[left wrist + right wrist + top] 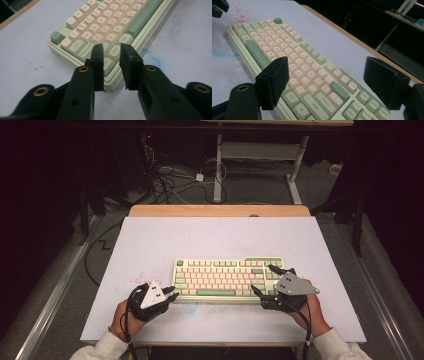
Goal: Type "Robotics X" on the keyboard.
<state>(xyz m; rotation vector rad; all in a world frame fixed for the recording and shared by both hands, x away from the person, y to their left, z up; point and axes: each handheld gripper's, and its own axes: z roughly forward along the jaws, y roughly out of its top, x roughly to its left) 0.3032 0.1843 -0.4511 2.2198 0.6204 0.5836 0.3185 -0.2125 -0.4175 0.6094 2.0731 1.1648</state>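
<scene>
My left gripper (172,294) is at the near left corner of the cream and pale green mechanical keyboard (227,279), and its jaws stand narrow, with only a small gap and nothing between them. In the left gripper view the two tips (112,53) hang over the Ctrl and Win keys at that corner. I think the risk here is that one tip catches under a keycap and pulls it off, or presses keys without intention.

My right gripper (265,280) is over the right end of the keyboard with its jaws wide apart and empty. If I close them there, I may squeeze the keys and not the case, and the keyboard could slide on the smooth pale lilac table top (150,245).

The keyboard lies flat, in the middle of the table, a little toward 6 o'clock.

My left hand (125,315) comes in from 7 o'clock, pointing toward 2 o'clock. My right hand (312,312) comes from 5 o'clock, pointing toward 10 o'clock.
</scene>
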